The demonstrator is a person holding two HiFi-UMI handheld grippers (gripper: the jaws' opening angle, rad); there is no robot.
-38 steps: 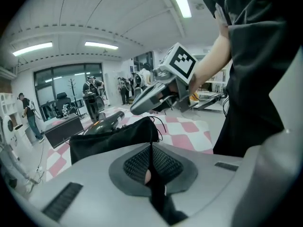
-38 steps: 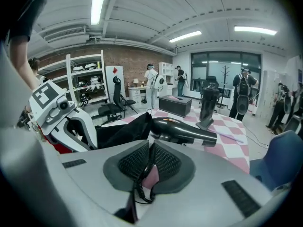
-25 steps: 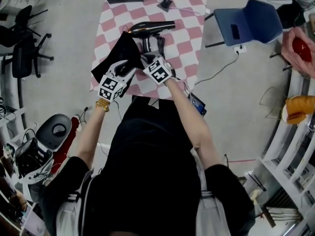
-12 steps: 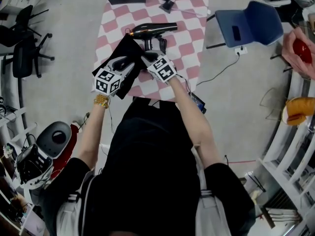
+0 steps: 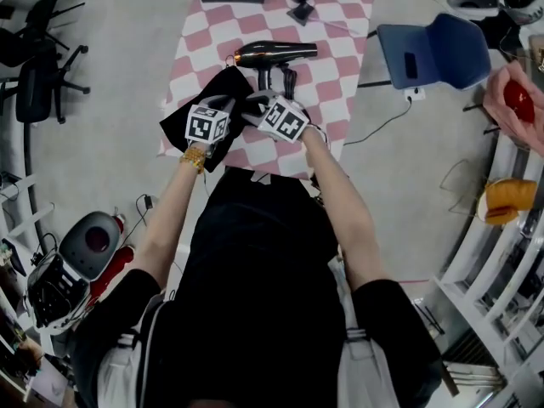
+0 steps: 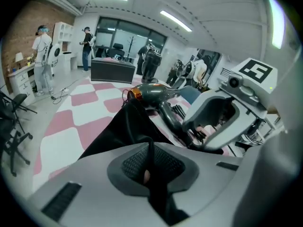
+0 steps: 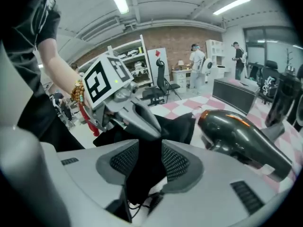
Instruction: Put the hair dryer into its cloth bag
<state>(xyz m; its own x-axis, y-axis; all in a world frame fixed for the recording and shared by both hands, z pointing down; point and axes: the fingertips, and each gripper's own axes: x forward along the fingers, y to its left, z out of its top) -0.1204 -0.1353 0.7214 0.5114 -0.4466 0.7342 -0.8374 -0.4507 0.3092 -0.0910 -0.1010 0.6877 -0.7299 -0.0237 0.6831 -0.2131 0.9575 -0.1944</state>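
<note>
The hold on the bag has just changed hands. The left gripper [image 6: 149, 150] has come down onto the near part of the cloth bag [image 5: 217, 96] and its fingers [image 6: 130, 164] have just been closing. In the left gripper view they stand almost together, with a fold of the black cloth pinched between them. The right gripper [image 7: 149, 160], clamped tight a moment ago, has just been opening. Its fingers [image 7: 179, 162] stand apart, with black cloth hanging in the gap but, as far as I can judge, no longer squeezed. Both grippers sit close together near the near edge of the pink-and-white checked surface [image 5: 331, 75], at the bag's right side.

The hair dryer [image 5: 274, 53] lies on the surface just beyond the bag. Its nozzle points right, its copper-coloured rear end is by the bag's far corner, and its handle points towards the person. It is outside the bag and nothing holds it. The bag lies dark and fairly flat to the left of the handle; I cannot tell whether its mouth is open.

I read this as a hand-over: the left gripper now keeps the bag's edge, which frees the right to take the other lip or reach for the dryer. Loading has not begun
</note>
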